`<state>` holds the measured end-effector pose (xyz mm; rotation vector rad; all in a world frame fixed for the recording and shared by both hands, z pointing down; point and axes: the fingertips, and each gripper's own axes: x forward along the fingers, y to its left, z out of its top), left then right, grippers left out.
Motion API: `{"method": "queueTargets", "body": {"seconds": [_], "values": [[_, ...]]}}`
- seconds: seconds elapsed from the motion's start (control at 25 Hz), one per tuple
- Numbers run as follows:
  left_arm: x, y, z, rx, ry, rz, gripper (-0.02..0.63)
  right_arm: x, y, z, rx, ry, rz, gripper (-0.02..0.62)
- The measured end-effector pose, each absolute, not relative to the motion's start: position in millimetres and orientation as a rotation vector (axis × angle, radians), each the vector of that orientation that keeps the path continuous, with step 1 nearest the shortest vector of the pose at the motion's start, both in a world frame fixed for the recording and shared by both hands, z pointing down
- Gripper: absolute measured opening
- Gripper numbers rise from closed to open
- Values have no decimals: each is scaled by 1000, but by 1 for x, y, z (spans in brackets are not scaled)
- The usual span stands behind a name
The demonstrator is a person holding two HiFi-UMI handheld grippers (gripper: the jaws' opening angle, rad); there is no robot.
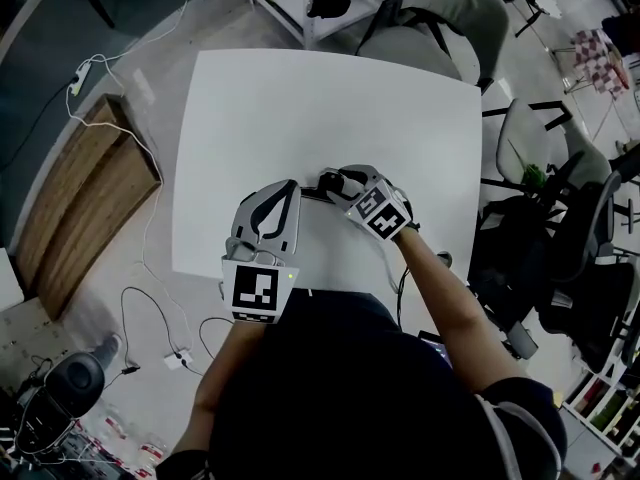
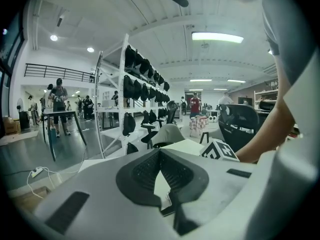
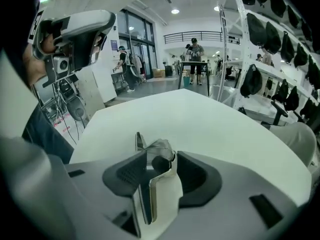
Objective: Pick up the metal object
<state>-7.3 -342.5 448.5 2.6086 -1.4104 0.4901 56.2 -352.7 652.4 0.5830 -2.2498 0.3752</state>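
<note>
The metal object [image 3: 159, 150] is a shiny bent strip of sheet metal near the front of the white table [image 1: 330, 98]. My right gripper [image 3: 162, 158] has its dark pads [image 3: 131, 173] on either side of the strip and closed against it. In the head view the right gripper [image 1: 328, 181] points left and covers the object. My left gripper [image 1: 289, 187] is just to its left near the table's front edge. Its fingertips meet and nothing is between them. In the left gripper view the left gripper [image 2: 160, 153] shows only bare table through the gap behind its tips.
Grey chairs [image 1: 430, 28] stand at the table's far side and dark office chairs [image 1: 560, 238] at its right. A wooden board [image 1: 80, 198] and white cables [image 1: 150, 308] lie on the floor to the left. A rack of dark bags [image 2: 135, 84] stands beyond the table.
</note>
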Motion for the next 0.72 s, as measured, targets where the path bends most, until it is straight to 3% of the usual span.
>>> {"method": "queueTargets", "body": {"seconds": [0.16, 0.72], "values": [[-11, -344, 447, 2608, -1410, 490, 21, 51, -353, 659, 468, -2228, 441, 188], [-17, -341, 439, 2646, -1376, 471, 21, 43, -342, 631, 411, -2231, 515, 44]]}}
